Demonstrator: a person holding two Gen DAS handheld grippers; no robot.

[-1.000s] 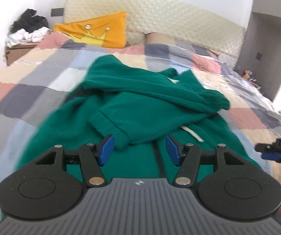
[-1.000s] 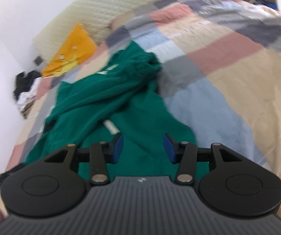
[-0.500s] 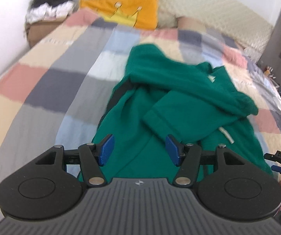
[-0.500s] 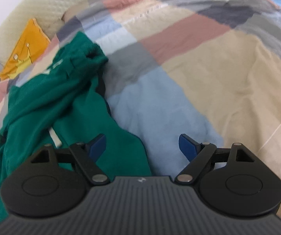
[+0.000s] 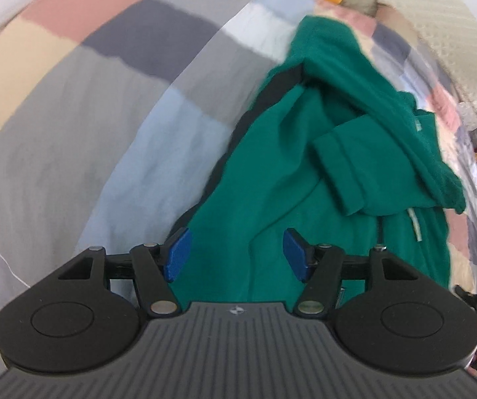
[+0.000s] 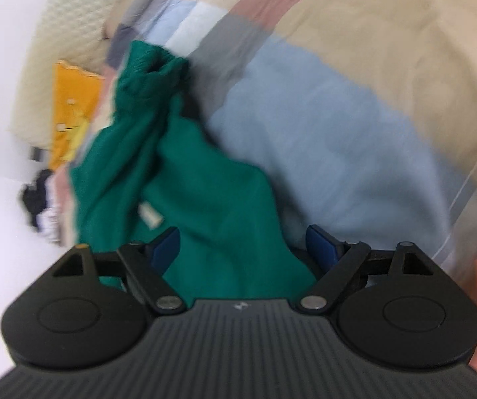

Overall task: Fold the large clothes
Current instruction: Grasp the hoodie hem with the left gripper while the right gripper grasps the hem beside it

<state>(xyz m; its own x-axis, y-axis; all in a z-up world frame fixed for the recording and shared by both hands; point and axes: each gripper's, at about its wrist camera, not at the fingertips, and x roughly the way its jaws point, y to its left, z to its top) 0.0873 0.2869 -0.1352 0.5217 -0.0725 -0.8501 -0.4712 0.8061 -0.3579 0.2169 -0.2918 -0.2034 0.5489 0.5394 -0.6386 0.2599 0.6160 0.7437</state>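
One large garment is the whole job: a deep green fleece sweatshirt [image 5: 271, 199] lying crumpled on the patchwork quilt of grey, blue, pink and beige squares [image 5: 112, 106], its sleeves thrown across its body and a ribbed cuff [image 5: 338, 166] folded back on top. It looks soft, thick and limp, light for its size, so it will likely sag and drag wherever it is not supported, and the fleece should grip rubber pads well rather than slip. A white drawstring [image 5: 416, 226] trails loose and could snag or be pinched by mistake. The left gripper [image 5: 236, 256] hangs just above the near left part of the cloth, its blue pads spread with green fabric showing between them but not pinched; its jaws are opening slightly. The right gripper [image 6: 243, 247] sits over the near right corner of the sweatshirt [image 6: 211, 206], jaws spread wide, the hem edge lying between the pads without being pressed. Best holds, I judge, are the two near hem corners or side seams, where doubled fabric gives a firm bite and lifting both together would keep the body flat. Both views are blurred, so finer creases cannot be read.
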